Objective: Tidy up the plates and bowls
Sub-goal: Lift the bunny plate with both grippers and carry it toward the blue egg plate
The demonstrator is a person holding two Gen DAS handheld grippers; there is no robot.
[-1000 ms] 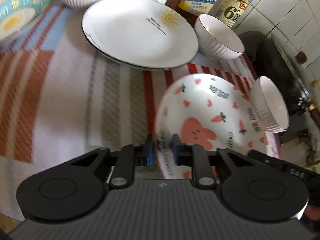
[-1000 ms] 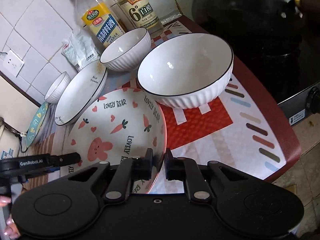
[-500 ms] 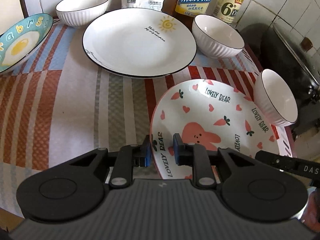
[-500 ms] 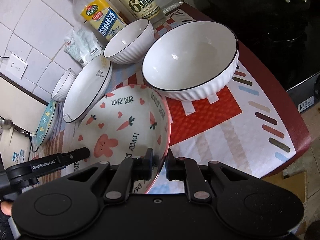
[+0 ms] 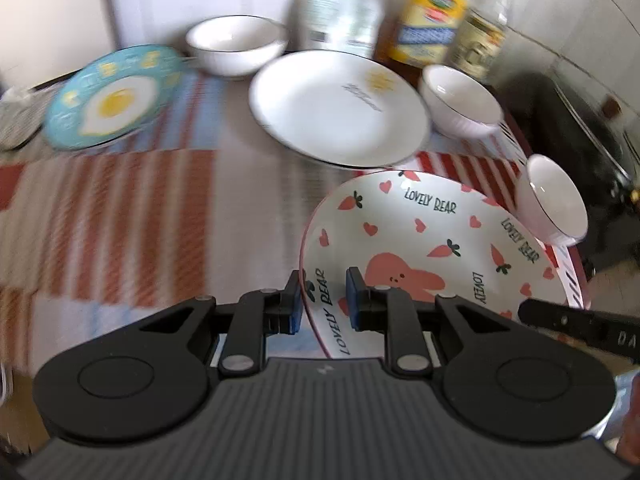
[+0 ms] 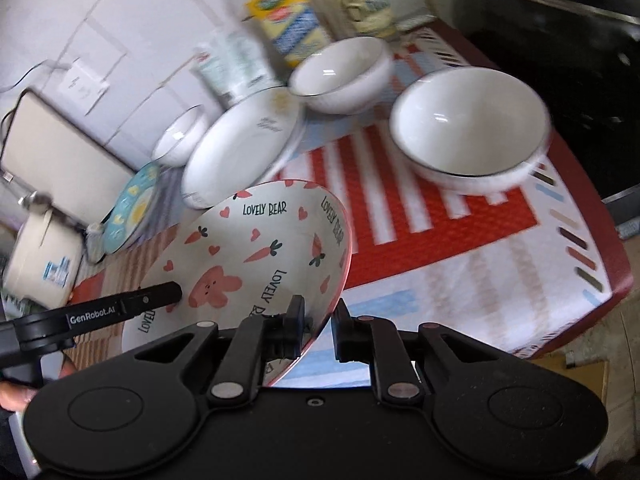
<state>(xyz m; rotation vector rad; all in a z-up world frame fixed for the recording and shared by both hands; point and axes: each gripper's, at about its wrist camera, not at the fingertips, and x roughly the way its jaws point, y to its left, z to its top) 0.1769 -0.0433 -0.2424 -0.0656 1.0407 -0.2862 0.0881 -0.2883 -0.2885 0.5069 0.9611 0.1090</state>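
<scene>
- The left gripper (image 5: pixel 322 298) straddles the near-left rim of the bunny plate (image 5: pixel 432 248), its blue pads on either side of the rim with gaps visible; whether it pinches is unclear.
- The right gripper (image 6: pixel 318 326) straddles the opposite rim of the same plate (image 6: pixel 256 256), equally unclear.
- The plate is tilted above the striped cloth (image 5: pixel 132 208), near the worktop's front edge.
- A white sun plate (image 5: pixel 340 108), an egg plate (image 5: pixel 112 96) and three white bowls (image 5: pixel 236 44) (image 5: pixel 460 100) (image 6: pixel 470 136) sit towards the back edge.
</scene>
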